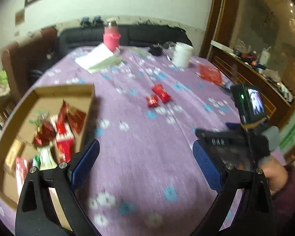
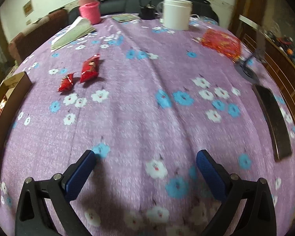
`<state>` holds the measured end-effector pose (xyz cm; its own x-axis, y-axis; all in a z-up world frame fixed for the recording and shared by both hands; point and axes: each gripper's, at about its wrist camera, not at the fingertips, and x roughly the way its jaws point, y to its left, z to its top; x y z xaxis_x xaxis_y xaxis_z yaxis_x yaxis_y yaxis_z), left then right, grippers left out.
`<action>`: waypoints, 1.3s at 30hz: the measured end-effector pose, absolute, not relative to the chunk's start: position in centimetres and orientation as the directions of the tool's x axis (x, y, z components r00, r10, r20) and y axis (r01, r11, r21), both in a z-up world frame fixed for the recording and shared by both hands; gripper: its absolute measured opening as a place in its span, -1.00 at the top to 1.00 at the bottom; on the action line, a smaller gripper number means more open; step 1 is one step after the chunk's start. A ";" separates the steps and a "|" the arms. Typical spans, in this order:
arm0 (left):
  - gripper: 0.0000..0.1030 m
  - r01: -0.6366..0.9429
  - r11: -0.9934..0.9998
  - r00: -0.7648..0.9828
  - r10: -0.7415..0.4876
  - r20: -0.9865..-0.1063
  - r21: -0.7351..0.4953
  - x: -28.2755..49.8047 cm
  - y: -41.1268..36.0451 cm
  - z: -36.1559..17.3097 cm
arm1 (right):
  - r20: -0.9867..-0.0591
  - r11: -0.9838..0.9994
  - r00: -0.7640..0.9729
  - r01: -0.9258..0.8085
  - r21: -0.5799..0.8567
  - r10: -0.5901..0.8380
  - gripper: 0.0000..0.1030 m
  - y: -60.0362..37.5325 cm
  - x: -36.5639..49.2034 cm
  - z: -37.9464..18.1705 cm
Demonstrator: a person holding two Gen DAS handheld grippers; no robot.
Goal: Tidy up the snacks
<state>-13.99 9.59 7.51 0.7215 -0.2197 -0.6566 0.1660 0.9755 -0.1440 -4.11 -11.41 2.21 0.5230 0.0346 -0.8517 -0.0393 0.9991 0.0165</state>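
Two red snack packets lie side by side on the purple flowered tablecloth, a larger one and a smaller one. A cardboard box at the left holds several red, white and green snack packs; its edge shows in the right wrist view. My left gripper is open and empty over the cloth beside the box. My right gripper is open and empty over bare cloth; its body shows in the left wrist view.
A pink-sleeved bottle, a white tub, a folded paper, a red bag and a dark flat device lie on the table. A dark sofa stands behind, a wooden sideboard at the right.
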 end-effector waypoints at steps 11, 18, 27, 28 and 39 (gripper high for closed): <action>-0.88 0.176 0.972 0.921 -0.219 -0.324 -0.155 -23.5 13.6 21.2 | -0.439 0.998 0.898 -0.042 -0.039 0.021 -1.00 -13.4 -15.3 18.6; -0.88 0.183 0.981 0.968 -0.192 -0.163 -0.067 -27.5 16.1 33.0 | -0.263 0.993 0.960 -0.077 0.090 0.098 -1.00 -17.8 -20.0 34.5; -0.88 -0.148 0.985 0.989 0.147 0.021 0.086 -34.2 20.9 46.9 | -0.087 0.996 0.992 0.091 -0.007 -0.091 -1.00 -20.8 -27.7 50.2; -0.88 -0.202 0.976 0.979 0.198 0.049 0.081 -34.9 21.8 48.3 | -0.063 0.993 0.991 0.114 -0.014 -0.115 -1.00 -21.2 -28.6 51.6; -0.99 -0.540 0.840 0.831 0.523 0.188 0.052 -36.3 27.0 54.9 | -0.060 0.975 0.974 0.219 -0.025 -0.220 -1.00 -22.4 -29.8 58.4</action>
<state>-36.35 27.04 54.88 0.8314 0.5229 0.1882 -0.5401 0.8400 0.0517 -29.79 -22.39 58.41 0.9737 -0.2198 -0.0598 0.2186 0.9755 -0.0249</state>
